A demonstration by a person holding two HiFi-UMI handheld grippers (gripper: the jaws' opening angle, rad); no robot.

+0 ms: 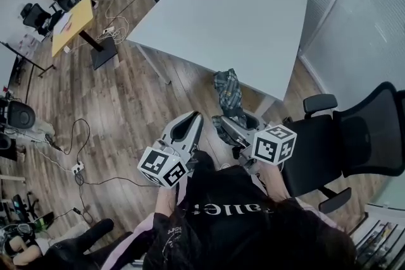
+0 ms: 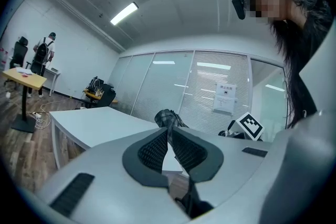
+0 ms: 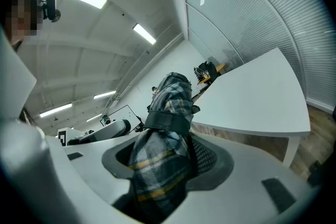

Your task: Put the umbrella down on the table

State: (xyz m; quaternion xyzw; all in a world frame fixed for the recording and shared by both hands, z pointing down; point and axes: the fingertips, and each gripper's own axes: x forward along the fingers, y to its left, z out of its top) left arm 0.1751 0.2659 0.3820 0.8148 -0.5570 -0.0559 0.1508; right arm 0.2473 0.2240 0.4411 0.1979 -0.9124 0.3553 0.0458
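Right claw: the right gripper [image 1: 225, 124] is pinching the folded plaid umbrella [image 1: 228, 93] between its pads, jaws set wide around the bundled fabric.
Left claw: the left gripper [image 1: 195, 117] has its pads pressed together with nothing between them, just beside the right gripper and level with it.
Umbrella: clear of the tabletop, sticking out past the right jaws with a dark strap [image 3: 167, 120] wrapped round it; in the head view its far end overlaps the table's near edge.
Table: the big pale table [image 1: 221, 16] has a bare top, its near edge running slantwise just ahead of both claws.
Floor: wood floor [image 1: 126, 104] lies open to the left, crossed by loose cables [image 1: 77, 150].
Office chair: a black office chair [image 1: 361, 136] stands close on the right, its armrest near the right gripper's marker cube [image 1: 274, 143].
Glass wall: a blinded glass wall [image 1: 373, 16] hems in the table's right side.
Hidden: the umbrella's handle end is buried between the right jaws, and both hands are covered by the grippers and dark sleeves.
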